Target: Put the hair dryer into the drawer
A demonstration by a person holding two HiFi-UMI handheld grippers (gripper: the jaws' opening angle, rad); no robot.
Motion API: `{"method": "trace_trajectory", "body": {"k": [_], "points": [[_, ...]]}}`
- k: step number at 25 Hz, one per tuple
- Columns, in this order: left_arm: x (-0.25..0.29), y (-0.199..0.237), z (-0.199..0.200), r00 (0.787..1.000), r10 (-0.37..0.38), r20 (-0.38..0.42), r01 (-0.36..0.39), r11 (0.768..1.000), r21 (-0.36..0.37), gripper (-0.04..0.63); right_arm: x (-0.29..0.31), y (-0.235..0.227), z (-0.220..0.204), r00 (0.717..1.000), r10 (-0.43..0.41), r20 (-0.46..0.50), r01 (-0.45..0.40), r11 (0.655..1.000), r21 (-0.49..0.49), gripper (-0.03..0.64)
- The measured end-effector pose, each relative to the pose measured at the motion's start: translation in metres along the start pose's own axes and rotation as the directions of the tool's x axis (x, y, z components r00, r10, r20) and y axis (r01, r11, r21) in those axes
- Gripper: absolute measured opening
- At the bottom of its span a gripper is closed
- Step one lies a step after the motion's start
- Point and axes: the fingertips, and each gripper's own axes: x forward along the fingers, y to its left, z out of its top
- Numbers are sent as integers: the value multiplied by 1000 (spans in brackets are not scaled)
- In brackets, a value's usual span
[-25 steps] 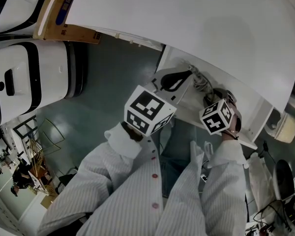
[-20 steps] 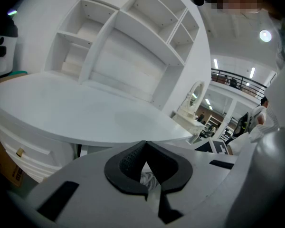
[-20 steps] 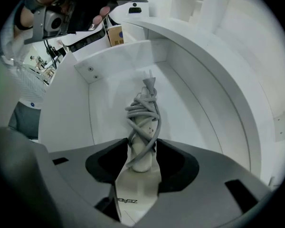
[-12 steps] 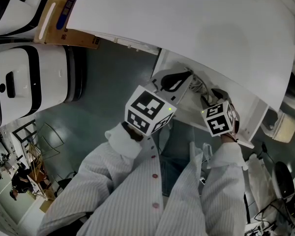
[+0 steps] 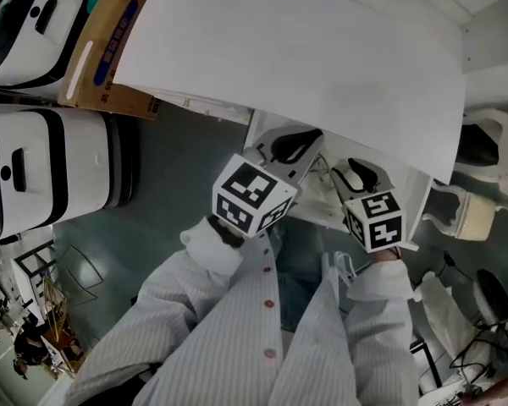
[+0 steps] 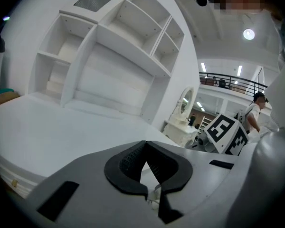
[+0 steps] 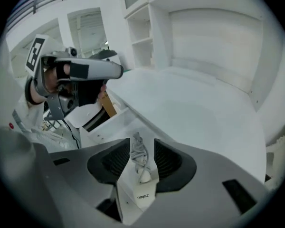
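Note:
Under the white desk top (image 5: 305, 66) the drawer (image 5: 317, 205) stands pulled out. In it lies the white hair dryer (image 7: 141, 190) with its coiled grey cord (image 7: 138, 152), seen in the right gripper view through the gap between the jaws. My right gripper (image 5: 356, 174) (image 7: 137, 158) hovers above the drawer, pointing steeply down; its jaws are closing, their pads touching nothing. My left gripper (image 5: 292, 146) (image 6: 143, 146) is held at the drawer's left end by the desk edge, its tips together and nothing seen in them. It also shows as a grey body, the left gripper (image 7: 83, 70), in the right gripper view.
A white shelf unit (image 6: 109, 46) stands at the back of the desk. A cardboard box (image 5: 106, 45) and white cases (image 5: 51, 167) sit on the floor to the left. Ornate white furniture (image 5: 470, 214) stands at the right. A person's striped white sleeves fill the lower middle.
Both grippers have risen from the drawer. The right one lifted more, rolled, and now hangs above the dryer and cord. The left one came up to the desk edge.

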Motion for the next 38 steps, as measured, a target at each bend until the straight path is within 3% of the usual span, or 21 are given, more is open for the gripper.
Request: {"method": "trace_trajectory", "body": {"k": [7,13,19,23,28,38], "points": [[-4,-30,48,996,-41,82,36,998,56,9,-72,3,59,973,-54,225,50,998,24,106],[-21,-64,92,986,-86,142,73,993,96,9,-145,11,112,899,-111,424,107,994,33,51],[-43,-94,135,970,-136,200,110,984,139,9,-209,23,153,813,-149,563,164,986,24,26],[-55,-109,157,962,-160,221,125,978,165,9,-236,25,163,772,-164,614,165,985,55,14],[-65,-117,170,957,-178,227,137,973,183,9,-249,30,171,742,-162,650,148,986,76,12],[-78,-111,174,957,-178,230,132,970,203,9,-246,38,180,730,-147,667,135,988,70,12]]}}
